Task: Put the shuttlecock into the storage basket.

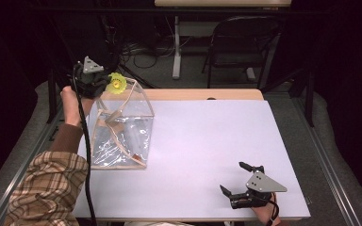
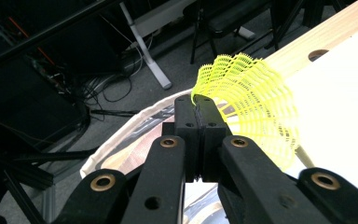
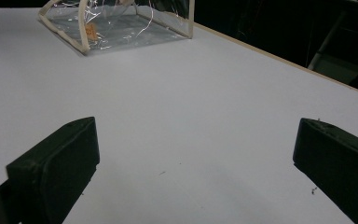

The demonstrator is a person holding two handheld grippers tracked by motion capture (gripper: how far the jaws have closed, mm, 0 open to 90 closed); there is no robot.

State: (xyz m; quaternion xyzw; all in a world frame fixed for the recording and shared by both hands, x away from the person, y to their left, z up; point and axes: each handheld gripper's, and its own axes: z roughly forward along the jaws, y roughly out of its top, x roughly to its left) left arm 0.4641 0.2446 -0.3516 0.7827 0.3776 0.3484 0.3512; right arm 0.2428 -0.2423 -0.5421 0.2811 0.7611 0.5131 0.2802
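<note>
A yellow plastic shuttlecock (image 1: 117, 84) hangs above the far left corner of a clear bag (image 1: 122, 127) with cream edging. My left gripper (image 1: 104, 83) is shut on the rim of the shuttlecock's mesh skirt (image 2: 251, 105), its jaws pressed together over the bag's open top. The clear bag (image 3: 121, 23) stands on the white table (image 1: 207, 141) at its left side. My right gripper (image 1: 236, 179) rests low near the table's front right edge, jaws wide apart with bare table between its fingers (image 3: 56, 163).
A wooden strip (image 1: 193, 94) runs along the table's far edge. Behind it stand a desk leg (image 1: 176, 47), a black chair (image 1: 240, 42) and loose cables on the floor. White table surface stretches between the bag and my right gripper.
</note>
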